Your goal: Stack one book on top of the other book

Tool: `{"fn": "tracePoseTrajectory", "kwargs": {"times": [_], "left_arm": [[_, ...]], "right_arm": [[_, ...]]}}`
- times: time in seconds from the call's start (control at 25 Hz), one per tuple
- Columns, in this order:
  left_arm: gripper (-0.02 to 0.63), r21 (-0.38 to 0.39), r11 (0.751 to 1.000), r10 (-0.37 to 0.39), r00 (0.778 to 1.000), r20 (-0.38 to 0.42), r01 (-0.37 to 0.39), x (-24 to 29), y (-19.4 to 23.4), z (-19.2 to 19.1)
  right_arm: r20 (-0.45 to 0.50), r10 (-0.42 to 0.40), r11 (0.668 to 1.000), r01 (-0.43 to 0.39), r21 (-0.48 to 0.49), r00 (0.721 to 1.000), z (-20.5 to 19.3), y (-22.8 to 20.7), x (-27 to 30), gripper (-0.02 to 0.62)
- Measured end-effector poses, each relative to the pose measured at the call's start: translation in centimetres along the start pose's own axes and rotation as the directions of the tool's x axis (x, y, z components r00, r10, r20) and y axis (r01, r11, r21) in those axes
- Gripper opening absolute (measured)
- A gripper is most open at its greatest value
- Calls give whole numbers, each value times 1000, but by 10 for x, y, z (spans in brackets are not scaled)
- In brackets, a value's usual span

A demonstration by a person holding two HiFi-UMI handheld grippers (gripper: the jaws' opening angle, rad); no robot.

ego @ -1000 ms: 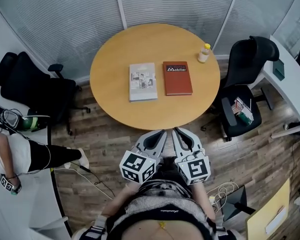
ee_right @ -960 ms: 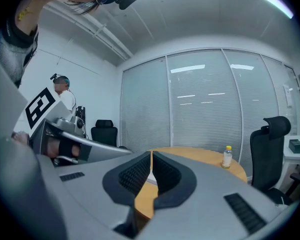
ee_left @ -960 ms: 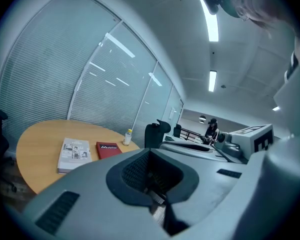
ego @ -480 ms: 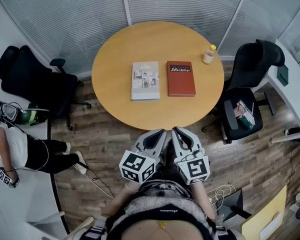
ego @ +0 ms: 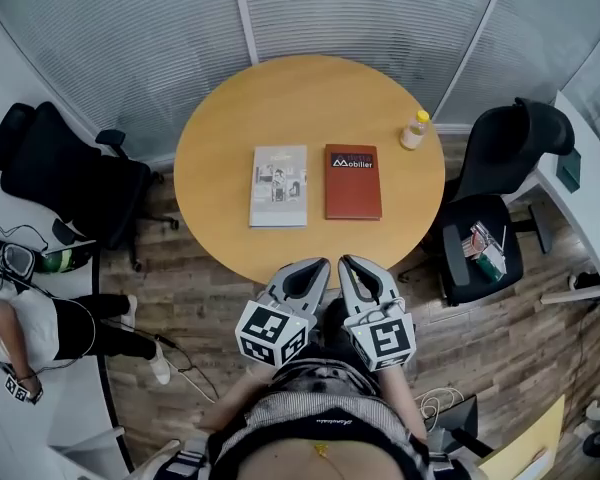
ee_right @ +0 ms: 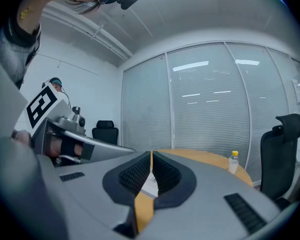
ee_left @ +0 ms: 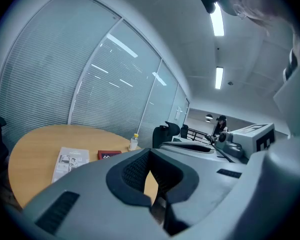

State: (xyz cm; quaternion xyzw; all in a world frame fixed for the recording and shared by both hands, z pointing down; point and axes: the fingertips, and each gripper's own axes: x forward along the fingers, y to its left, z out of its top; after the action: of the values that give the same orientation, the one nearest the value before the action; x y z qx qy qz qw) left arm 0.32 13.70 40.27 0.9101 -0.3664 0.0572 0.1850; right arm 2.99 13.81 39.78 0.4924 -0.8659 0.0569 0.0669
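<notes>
Two books lie side by side in the middle of the round wooden table (ego: 220, 118): a pale grey book (ego: 279, 186) on the left and a red-brown book (ego: 353, 181) on the right, a narrow gap between them. My left gripper (ego: 317, 264) and right gripper (ego: 345, 261) hover side by side just short of the table's near edge, both shut and empty. From the left gripper view I see the grey book (ee_left: 70, 161) and the red book (ee_left: 109, 155) beyond my shut left gripper (ee_left: 150, 151). In the right gripper view my right gripper (ee_right: 151, 155) hides most of the books.
A small bottle with a yellow cap (ego: 412, 130) stands at the table's right rim. Black office chairs stand at the left (ego: 65, 173) and right (ego: 500, 203) of the table. A person sits at the lower left (ego: 30, 333). A desk (ego: 590, 183) runs along the right; blinds close the back.
Both grippers and my view have moved toward the table; the table's near edge now lies just ahead of the fingertips. The books have not moved on the table.
</notes>
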Motion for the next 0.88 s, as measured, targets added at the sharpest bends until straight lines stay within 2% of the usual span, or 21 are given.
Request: {"fn": "tracePoseTrajectory", "kwargs": {"times": [0.28, 0.88], "left_arm": [[17, 20, 999, 25, 1000, 6, -25, 53, 8, 24], [17, -20, 991, 130, 991, 29, -129, 122, 22, 43]], "right_arm": [[17, 46, 999, -46, -15, 999, 17, -48, 29, 26], [19, 149, 988, -148, -36, 989, 21, -116, 61, 26]]}}
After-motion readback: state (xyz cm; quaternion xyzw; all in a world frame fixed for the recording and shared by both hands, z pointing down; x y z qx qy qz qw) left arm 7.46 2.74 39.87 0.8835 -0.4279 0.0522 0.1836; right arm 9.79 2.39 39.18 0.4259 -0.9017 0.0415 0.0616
